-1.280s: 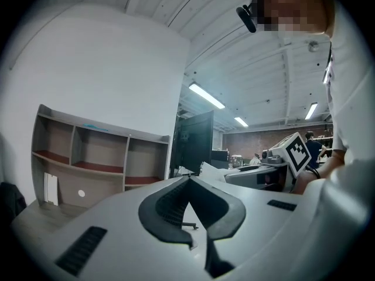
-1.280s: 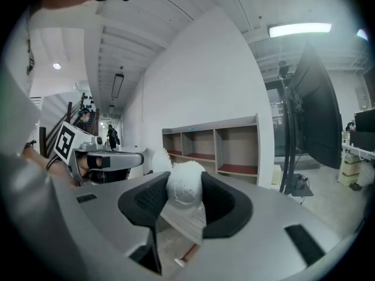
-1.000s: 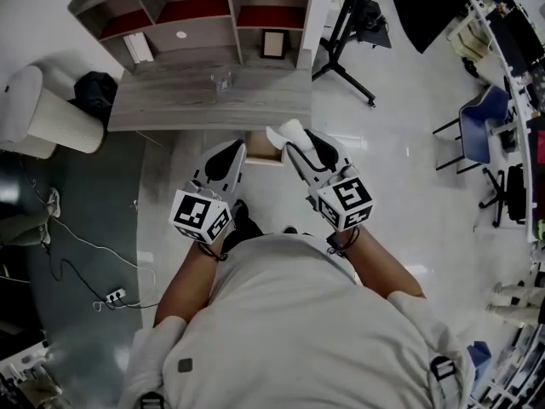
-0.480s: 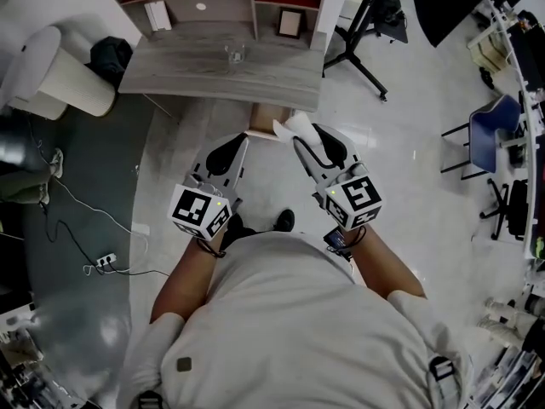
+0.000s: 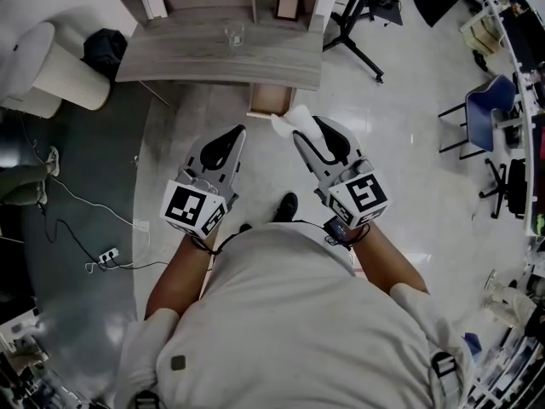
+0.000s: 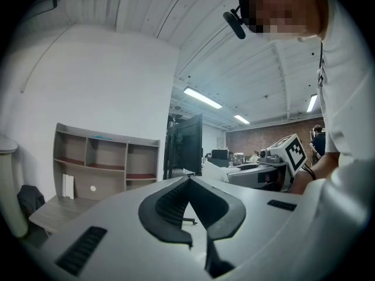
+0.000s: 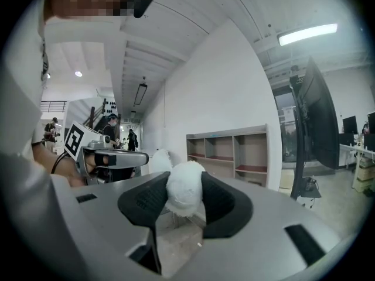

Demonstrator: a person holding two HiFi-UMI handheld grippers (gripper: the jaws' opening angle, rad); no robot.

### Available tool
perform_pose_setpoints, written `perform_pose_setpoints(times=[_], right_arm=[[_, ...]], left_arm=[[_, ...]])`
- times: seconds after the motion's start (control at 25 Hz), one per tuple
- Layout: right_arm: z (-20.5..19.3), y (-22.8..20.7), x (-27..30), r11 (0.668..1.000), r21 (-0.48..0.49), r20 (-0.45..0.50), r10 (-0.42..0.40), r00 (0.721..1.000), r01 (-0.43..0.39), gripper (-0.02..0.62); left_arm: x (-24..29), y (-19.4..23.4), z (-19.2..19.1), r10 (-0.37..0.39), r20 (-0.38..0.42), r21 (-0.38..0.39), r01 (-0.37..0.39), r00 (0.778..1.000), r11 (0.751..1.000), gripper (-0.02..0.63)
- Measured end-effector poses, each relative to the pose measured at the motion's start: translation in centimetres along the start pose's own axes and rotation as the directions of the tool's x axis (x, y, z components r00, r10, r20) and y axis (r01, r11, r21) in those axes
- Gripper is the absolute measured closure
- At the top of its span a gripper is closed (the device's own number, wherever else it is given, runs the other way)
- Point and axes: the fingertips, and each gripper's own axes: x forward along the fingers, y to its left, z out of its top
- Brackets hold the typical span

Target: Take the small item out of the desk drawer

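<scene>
The right gripper (image 5: 306, 127) holds the white item (image 5: 286, 121) in its jaws, clear of the open drawer (image 5: 270, 100). The left gripper (image 6: 188, 179) has its jaws together, empty. Next, probably, the item goes on the worktop (image 5: 264, 58).

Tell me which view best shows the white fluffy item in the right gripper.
Right gripper view: the white fluffy item fills the gap, pinched by the right gripper. Head view shows it poking past the tips; left gripper view barely shows it.

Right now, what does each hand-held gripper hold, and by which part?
The right hand-held gripper pinches a white wad across its middle; the left hand-held gripper is shut, empty.
</scene>
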Motion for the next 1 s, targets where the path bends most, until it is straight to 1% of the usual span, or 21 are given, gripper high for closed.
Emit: perform_pose_setpoints(times=[0.28,0.68,1.0], right_arm=[[0.4,6.5,-1.3,0.999,-0.023,0.0,-0.033,0.999,0.033,0.419],[-0.9,15.8,-4.7,0.998,-0.03,-0.003,-0.062,0.998,0.062,0.419],[-1.7,20.9,-6.9,0.995,-0.047,-0.001,-0.091,0.996,0.091,0.418]], left_arm=[[-6.7,-0.1,0.6,-0.032,0.008,0.009,0.032,0.999,0.999,0.591],[-16.2,-1.3,-0.1,-0.074,0.018,0.012,0.073,0.997,0.997,0.591],[-21.6,-1.7,-1.4,-0.087,0.019,0.003,0.087,0.996,0.996,0.591]])
